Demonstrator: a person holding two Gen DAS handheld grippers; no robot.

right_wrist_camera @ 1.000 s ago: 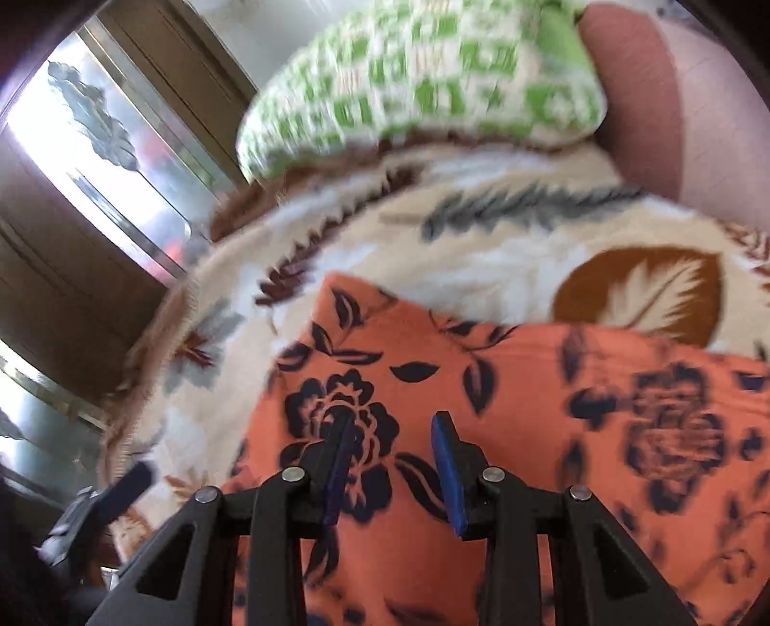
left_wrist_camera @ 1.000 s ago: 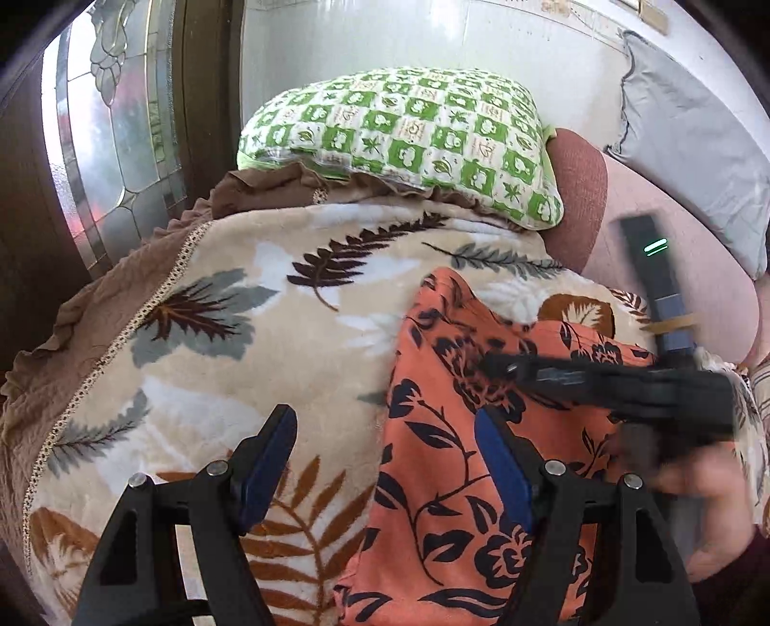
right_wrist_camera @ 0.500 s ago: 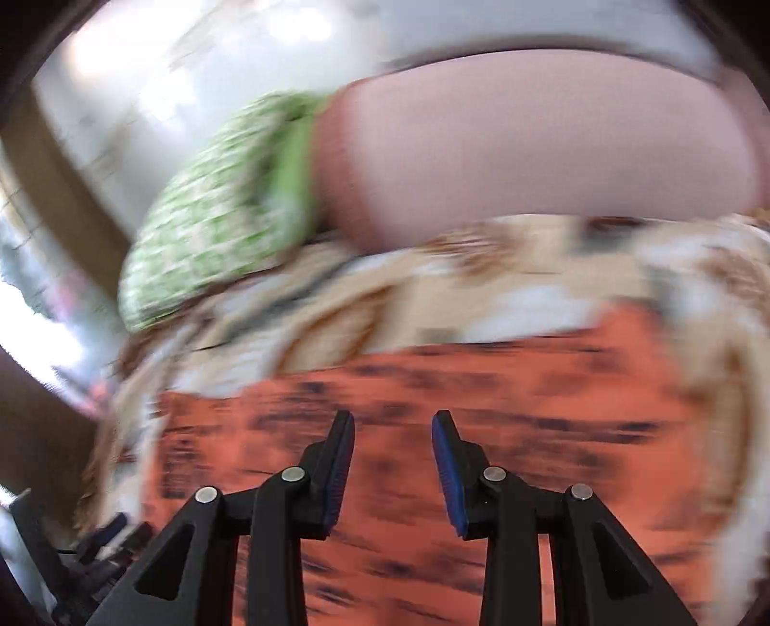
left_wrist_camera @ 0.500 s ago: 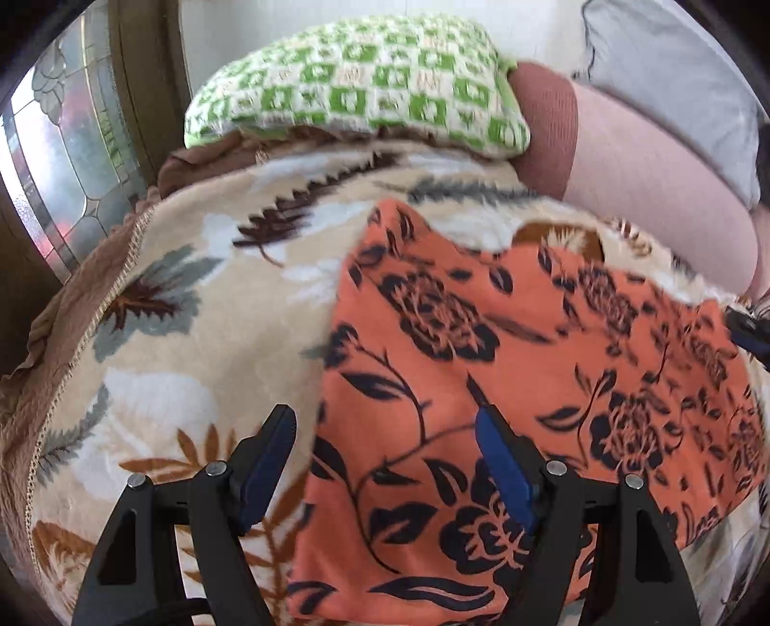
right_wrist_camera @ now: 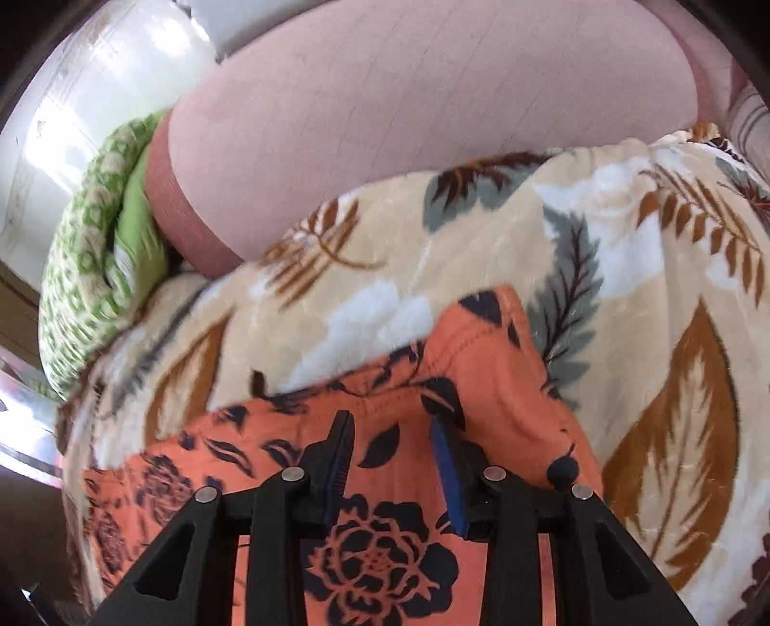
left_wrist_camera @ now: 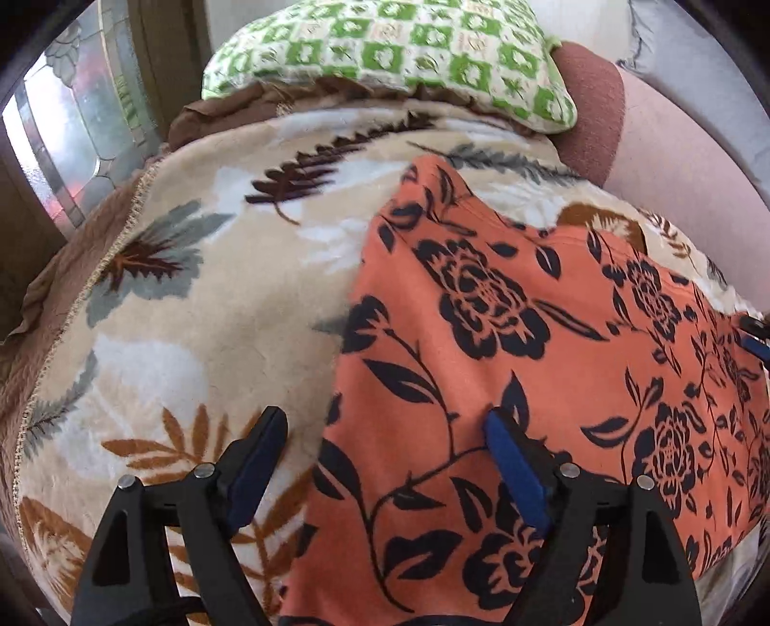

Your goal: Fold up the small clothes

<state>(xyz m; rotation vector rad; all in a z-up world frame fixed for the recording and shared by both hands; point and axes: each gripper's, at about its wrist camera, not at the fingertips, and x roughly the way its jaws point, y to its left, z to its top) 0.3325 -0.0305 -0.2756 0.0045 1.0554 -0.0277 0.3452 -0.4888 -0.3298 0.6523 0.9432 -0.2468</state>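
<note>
In the left wrist view, a patterned glass window (left_wrist_camera: 72, 144) occupies the 10 o'clock edge, and a leaf-print blanket (left_wrist_camera: 192, 313) covers the surface below it. A green checked pillow (left_wrist_camera: 394, 43) lies at 12 o'clock on the blanket's far end. The left gripper (left_wrist_camera: 385, 462) sits at 6 o'clock with its jaws spread wide and nothing between them; its left finger is over the blanket and its right finger over the orange floral garment (left_wrist_camera: 529, 361). The garment lies flat on the blanket from centre to 4 o'clock. A pink bolster (left_wrist_camera: 673, 159) lies at 2 o'clock, and blue-padded tips at the 3 o'clock edge are the right gripper (left_wrist_camera: 755, 337). In the right wrist view, the pillow (right_wrist_camera: 91, 269) is at 9 o'clock, the bolster (right_wrist_camera: 433, 96) at 12 o'clock, and the blanket (right_wrist_camera: 649, 289) at 3 o'clock. The right gripper (right_wrist_camera: 392, 443) at 6 o'clock has its jaws partly apart over the garment (right_wrist_camera: 385, 568), near its hemmed edge, gripping nothing.
</note>
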